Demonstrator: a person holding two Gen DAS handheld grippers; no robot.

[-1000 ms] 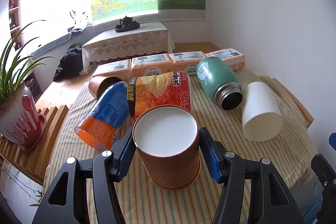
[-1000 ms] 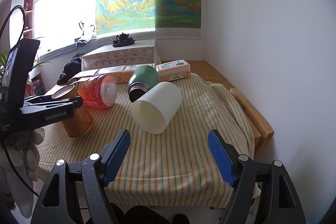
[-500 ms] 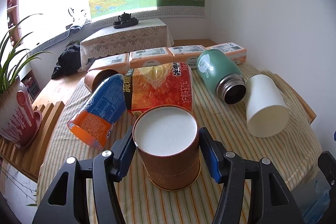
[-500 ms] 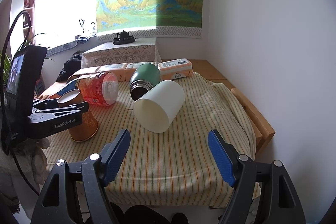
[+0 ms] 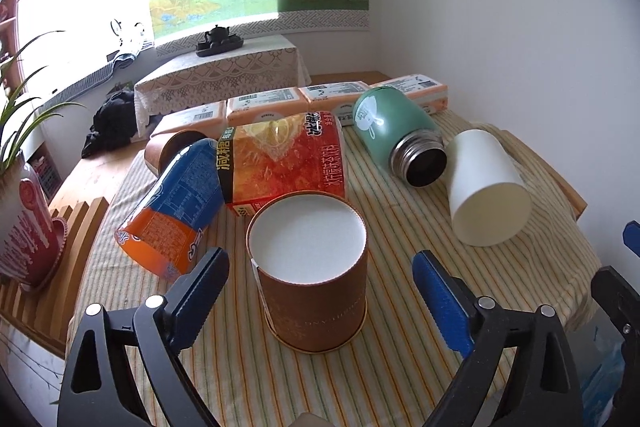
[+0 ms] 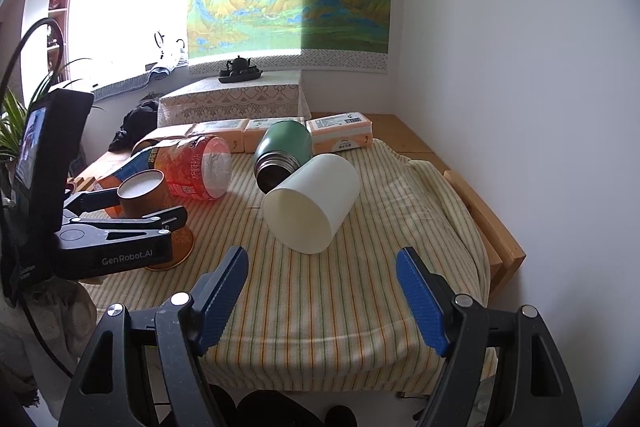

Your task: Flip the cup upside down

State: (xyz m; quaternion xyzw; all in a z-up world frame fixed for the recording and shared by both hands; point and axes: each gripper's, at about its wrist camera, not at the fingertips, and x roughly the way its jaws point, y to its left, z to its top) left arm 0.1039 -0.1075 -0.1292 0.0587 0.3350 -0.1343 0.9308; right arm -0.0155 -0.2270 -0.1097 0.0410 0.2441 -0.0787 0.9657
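A brown paper cup point(image 5: 316, 279) stands upside down on the striped cloth, white bottom up. My left gripper point(image 5: 320, 275) is open, its blue pads apart on either side of the cup and clear of it. The cup also shows in the right wrist view point(image 6: 148, 195), between the fingers of the left gripper point(image 6: 132, 211). My right gripper point(image 6: 322, 281) is open and empty near the table's front edge. A white cup point(image 5: 486, 191) lies on its side at the right; it shows in the right wrist view point(image 6: 316, 203) just beyond my right gripper.
A green flask point(image 5: 394, 139) lies open-mouthed beside the white cup. A red snack bag point(image 5: 286, 163), a blue and orange bag point(image 5: 176, 207) and another brown cup point(image 5: 170, 149) lie behind. Boxes point(image 5: 332, 97) line the far edge. A potted plant point(image 5: 24, 227) stands left.
My left gripper has opened and let go of the brown cup, which now stands free upside down on the cloth. My right gripper has stayed open and almost still.
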